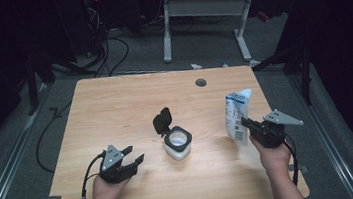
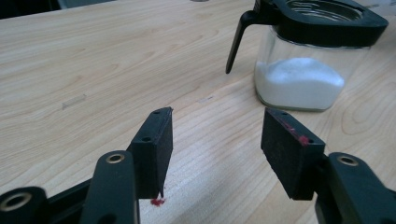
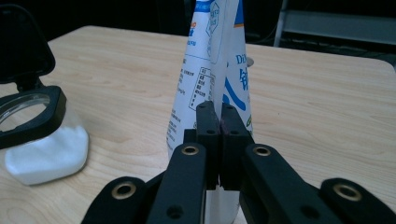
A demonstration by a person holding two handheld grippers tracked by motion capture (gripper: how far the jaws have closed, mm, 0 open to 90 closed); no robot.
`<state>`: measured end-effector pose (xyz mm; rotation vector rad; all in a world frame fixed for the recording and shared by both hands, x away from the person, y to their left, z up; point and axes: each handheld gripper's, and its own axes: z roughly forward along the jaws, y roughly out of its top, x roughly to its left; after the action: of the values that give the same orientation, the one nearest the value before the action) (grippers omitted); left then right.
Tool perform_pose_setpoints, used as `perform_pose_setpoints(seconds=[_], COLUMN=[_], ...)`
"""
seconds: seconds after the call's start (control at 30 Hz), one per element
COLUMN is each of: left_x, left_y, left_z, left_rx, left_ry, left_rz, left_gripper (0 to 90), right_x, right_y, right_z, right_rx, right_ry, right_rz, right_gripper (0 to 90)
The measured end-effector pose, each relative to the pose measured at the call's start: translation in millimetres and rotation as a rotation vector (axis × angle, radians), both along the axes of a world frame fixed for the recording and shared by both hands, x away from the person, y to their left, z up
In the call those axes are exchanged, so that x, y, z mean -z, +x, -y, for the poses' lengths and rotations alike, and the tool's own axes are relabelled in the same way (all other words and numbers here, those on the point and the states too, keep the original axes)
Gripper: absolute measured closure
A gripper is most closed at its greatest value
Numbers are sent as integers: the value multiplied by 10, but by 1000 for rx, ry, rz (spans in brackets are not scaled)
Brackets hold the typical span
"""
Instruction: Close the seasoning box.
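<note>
A glass jar (image 1: pixel 178 143) with a black rim and a flipped-up black lid (image 1: pixel 162 121) stands mid-table, partly filled with white powder (image 2: pixel 299 80). My left gripper (image 1: pixel 133 155) rests low on the table to the jar's left, open, with nothing between its pads (image 2: pixel 154 149). My right gripper (image 1: pixel 245 123) is shut on a white and blue paper bag (image 1: pixel 238 115), which it holds upright to the right of the jar. In the right gripper view the jaws pinch the bag (image 3: pixel 212 70) flat, with the jar (image 3: pixel 39 140) at the left.
The wooden table (image 1: pixel 114 101) has a round cable hole (image 1: pixel 201 82) near its far edge. Beyond it stand a second desk's white legs (image 1: pixel 165 30) and loose cables on the grey floor. Bare wood lies around the jar.
</note>
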<state>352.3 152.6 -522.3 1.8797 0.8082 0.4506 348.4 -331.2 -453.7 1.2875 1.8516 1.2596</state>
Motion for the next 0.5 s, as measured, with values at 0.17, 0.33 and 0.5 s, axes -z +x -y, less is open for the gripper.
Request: perform_pose_setpoints(seconds=[0.17, 0.33, 0.5], left_x=[-33, -30, -15], left_y=[-37, -47, -66], left_z=[-84, -167, -226], left_rx=[-14, -42, -70], left_ry=[-6, -24, -34], left_rz=[35, 29, 23], left_gripper=[417, 413, 411], right_x=[108, 184, 238], right_y=[-24, -42, -119], right_z=[-7, 4, 66], right_rx=[14, 19, 21], right_ry=[7, 12, 9], right_rz=[55, 75, 127], right_gripper=[890, 890, 890])
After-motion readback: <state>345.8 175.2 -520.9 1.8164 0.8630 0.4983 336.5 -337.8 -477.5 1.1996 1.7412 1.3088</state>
